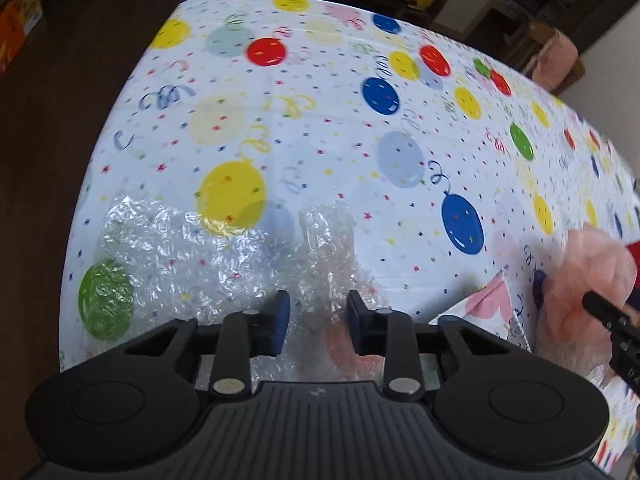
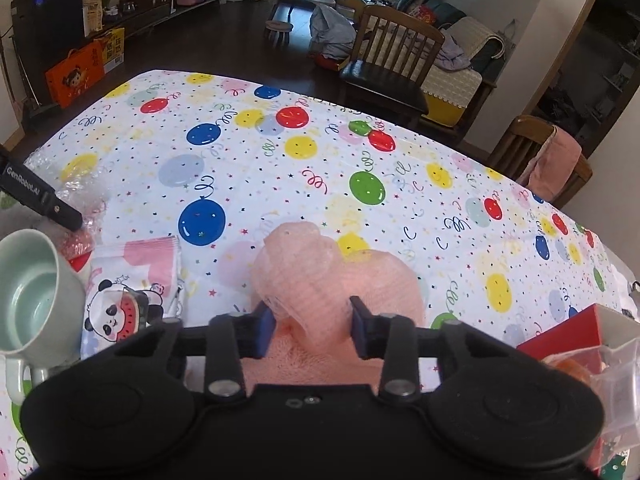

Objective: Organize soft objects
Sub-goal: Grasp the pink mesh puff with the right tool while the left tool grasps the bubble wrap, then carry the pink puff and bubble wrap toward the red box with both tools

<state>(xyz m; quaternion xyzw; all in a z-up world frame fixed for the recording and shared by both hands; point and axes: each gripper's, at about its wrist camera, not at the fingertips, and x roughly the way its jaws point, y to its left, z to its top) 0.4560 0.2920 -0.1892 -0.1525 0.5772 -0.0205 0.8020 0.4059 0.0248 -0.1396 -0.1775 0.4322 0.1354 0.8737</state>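
A sheet of clear bubble wrap (image 1: 192, 252) lies crumpled on the balloon-print tablecloth (image 1: 320, 128). My left gripper (image 1: 318, 326) is open right over its near edge, with wrap between the blue pads, not pinched. A pink mesh bath sponge (image 2: 320, 276) sits in front of my right gripper (image 2: 312, 326), whose open jaws stand on either side of it. The sponge also shows at the right edge of the left wrist view (image 1: 588, 276). A panda-print tissue pack (image 2: 132, 284) lies left of the sponge.
A pale green mug (image 2: 32, 296) stands at the near left. A red box (image 2: 568, 340) and a clear plastic packet (image 2: 616, 384) are at the near right. Wooden chairs (image 2: 392, 64) stand beyond the table's far edge.
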